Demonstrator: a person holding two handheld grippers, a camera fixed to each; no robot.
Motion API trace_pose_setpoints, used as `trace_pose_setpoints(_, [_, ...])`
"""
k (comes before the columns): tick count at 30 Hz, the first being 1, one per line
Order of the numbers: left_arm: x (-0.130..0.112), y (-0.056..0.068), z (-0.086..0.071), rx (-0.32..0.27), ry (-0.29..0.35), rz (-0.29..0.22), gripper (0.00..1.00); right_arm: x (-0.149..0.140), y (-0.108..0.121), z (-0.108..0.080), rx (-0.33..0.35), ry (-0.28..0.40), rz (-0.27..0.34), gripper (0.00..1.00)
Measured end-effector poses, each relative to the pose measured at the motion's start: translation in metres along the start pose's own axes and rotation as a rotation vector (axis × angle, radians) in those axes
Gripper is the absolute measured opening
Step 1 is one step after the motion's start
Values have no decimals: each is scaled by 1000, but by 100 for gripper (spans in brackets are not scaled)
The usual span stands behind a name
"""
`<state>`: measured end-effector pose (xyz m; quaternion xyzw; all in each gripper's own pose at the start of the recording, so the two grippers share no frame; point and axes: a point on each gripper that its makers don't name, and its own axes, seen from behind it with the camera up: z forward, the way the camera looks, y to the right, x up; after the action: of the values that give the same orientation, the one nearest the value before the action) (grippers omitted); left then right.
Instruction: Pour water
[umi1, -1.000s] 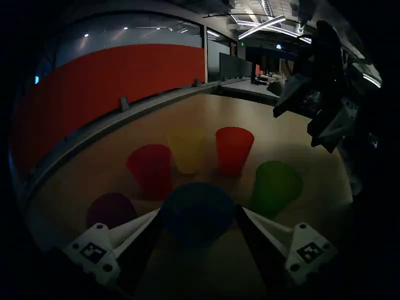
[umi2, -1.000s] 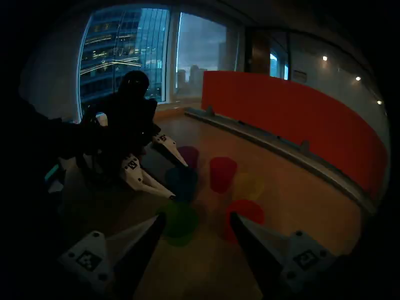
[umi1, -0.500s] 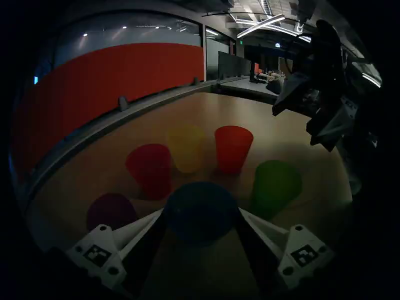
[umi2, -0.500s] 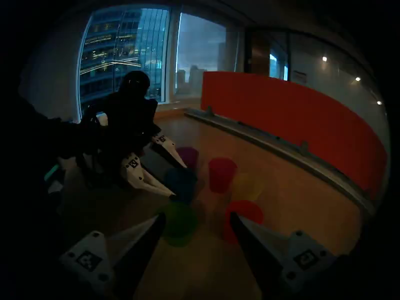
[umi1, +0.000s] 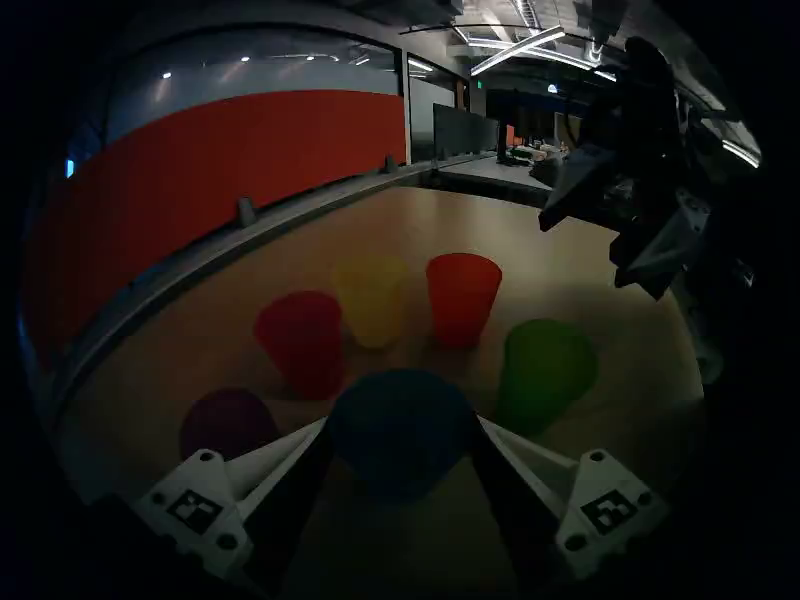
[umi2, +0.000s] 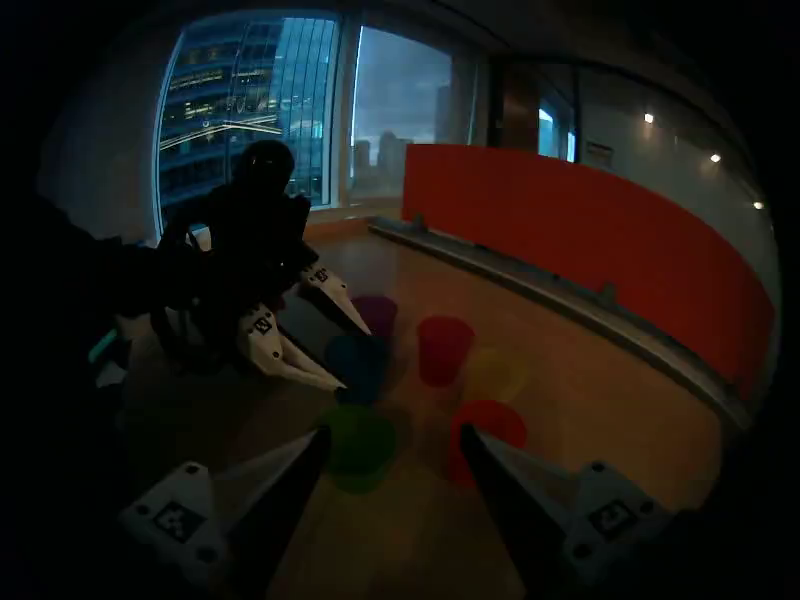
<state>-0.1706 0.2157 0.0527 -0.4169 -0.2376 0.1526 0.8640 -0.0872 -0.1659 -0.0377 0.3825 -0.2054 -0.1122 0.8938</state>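
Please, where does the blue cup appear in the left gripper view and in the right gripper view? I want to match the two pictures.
Left gripper view: the blue cup sits low in the centre, between the jaws of the left gripper.
Right gripper view: the blue cup sits left of centre, between the same jaws, seen farther off.
Shared landmark: the green cup stands next to the blue cup in both views.

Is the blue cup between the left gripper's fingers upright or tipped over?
Upright: the blue cup stands on the table, rim up, between the fingers of the left gripper. Contents too dark to tell.
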Motion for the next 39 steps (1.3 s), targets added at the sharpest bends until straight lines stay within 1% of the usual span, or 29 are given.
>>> trace_pose_setpoints(3, [3,0,-4,5,10,-1,89,0,-1,1,2,-1,0,95])
trace_pose_setpoints(8, [12,-1,-13,13,43,-16,89,-1,-4,2,8,-1,1,95])
trace_pose_setpoints(14, [28,-5,-23,21,87,-39,89,-4,-7,5,14,-5,-6,95])
trace_pose_setpoints(17, [36,-8,-28,28,107,-43,89,-6,-8,6,18,-10,-8,95])
trace_pose_setpoints(26, [56,-20,-44,58,153,-37,89,-15,-16,12,40,-26,-4,95])
trace_pose_setpoints(33, [67,-25,-52,72,179,-30,89,-24,-24,20,60,-46,-14,94])
trace_pose_setpoints(39, [74,-27,-58,80,197,-25,89,-34,-31,27,77,-65,-17,94])
